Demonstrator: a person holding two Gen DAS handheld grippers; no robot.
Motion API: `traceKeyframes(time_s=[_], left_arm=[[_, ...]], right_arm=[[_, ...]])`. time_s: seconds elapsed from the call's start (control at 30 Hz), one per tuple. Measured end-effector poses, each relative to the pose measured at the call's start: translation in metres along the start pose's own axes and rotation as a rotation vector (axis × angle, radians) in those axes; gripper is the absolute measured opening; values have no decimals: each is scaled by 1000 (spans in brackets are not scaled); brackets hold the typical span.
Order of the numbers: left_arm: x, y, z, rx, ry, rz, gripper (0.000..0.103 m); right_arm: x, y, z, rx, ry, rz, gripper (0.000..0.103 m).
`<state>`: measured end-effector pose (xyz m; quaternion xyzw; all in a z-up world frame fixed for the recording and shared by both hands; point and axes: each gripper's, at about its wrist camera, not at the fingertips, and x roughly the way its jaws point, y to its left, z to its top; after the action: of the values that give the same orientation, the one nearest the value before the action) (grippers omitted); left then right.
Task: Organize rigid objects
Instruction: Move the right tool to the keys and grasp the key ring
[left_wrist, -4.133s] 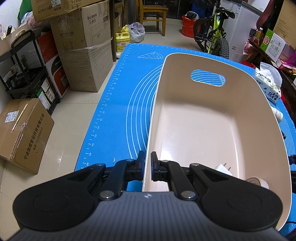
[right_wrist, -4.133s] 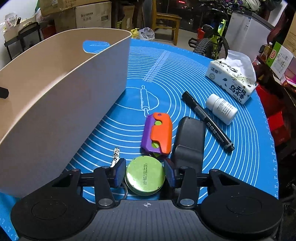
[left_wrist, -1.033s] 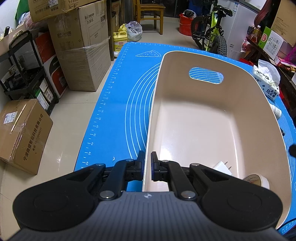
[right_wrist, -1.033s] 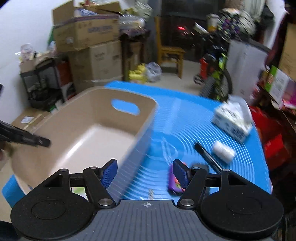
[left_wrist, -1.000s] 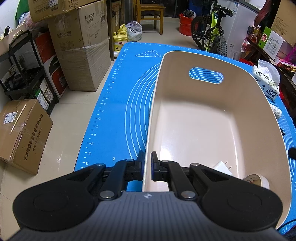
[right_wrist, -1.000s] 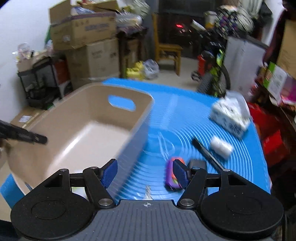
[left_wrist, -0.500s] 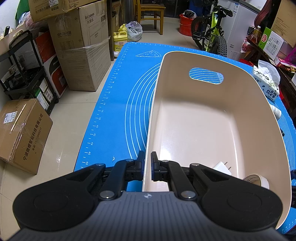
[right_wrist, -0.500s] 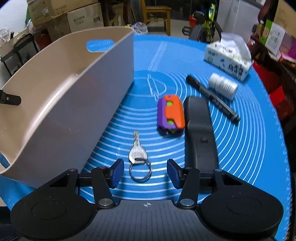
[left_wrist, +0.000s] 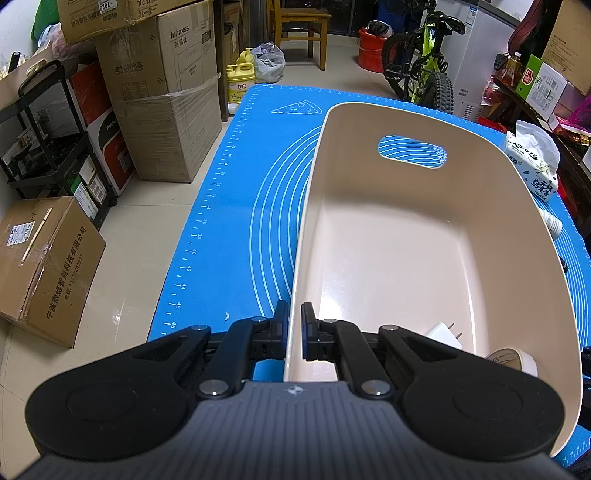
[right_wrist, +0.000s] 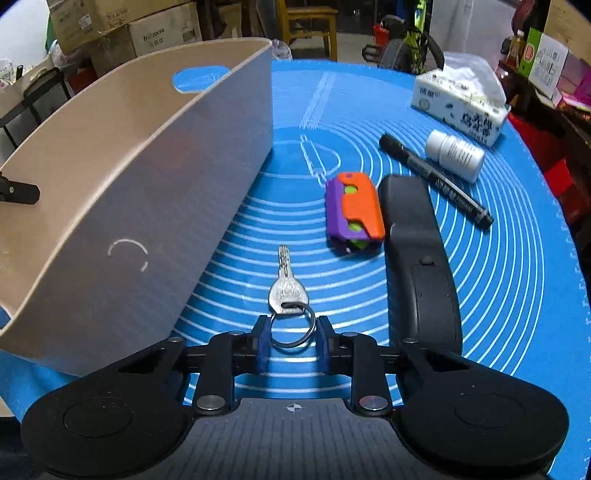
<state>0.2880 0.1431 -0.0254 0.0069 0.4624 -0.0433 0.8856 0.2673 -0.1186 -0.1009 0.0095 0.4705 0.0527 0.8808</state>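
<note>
Right claw (right_wrist: 293, 345), now lower, narrowed around key ring (right_wrist: 292, 328); left claw (left_wrist: 293, 334) clamped on bin (left_wrist: 308, 206) rim

left gripper (left_wrist: 293, 330) — angled down, jaws clamped on the basket wall (left_wrist: 291, 325), one finger each side | right gripper (right_wrist: 293, 341) — angled down low over the mat, jaws just been closing, pads flanking the key ring (right_wrist: 291, 328), contact unclear
</note>
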Motion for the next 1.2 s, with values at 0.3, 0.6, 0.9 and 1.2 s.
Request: traceKeyframes(time_s=[0.3, 0.6, 0.9, 1.2], left_arm=[[0, 0, 0, 0, 0, 0, 8], [0, 0, 0, 0, 0, 0, 8], [0, 0, 0, 0, 0, -1, 8], [0, 1, 0, 0, 0, -1, 8]], right_arm=[[-2, 13, 5, -52, -63, 19, 27], [6, 14, 5, -63, -80, 4, 18], [-13, 3, 9, -25, -150, -18, 13], [-37, -7, 24, 15, -226, -23, 13]])
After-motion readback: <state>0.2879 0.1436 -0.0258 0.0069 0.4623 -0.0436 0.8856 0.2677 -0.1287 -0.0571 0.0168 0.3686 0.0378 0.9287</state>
